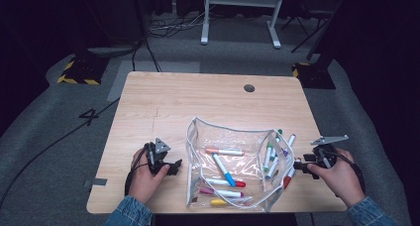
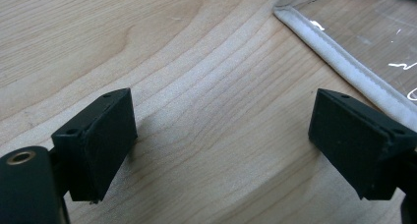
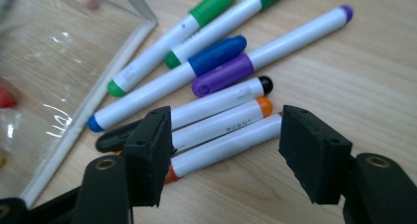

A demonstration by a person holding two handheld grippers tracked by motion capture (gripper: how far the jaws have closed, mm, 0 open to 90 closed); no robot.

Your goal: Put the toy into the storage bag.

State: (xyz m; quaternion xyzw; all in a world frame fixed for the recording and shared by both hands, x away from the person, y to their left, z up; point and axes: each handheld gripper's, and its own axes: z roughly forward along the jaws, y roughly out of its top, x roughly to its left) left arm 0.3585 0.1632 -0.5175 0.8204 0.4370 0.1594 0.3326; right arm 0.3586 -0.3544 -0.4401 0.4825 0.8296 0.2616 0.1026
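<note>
Clear pouch, white trim; purple-capped marker; pale wood table; black jaws

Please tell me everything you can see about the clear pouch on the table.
The pouch looks like soft transparent plastic with a white fabric edge. It lies flat on the wooden table, between the two tools, with its mouth open and the upper flap raised a little. The plastic is wrinkled and shiny. Through it several markers are seen lying loose inside, with orange, blue, red, pink and yellow caps. More markers lie outside, by its right edge. No tool touches it.
</note>
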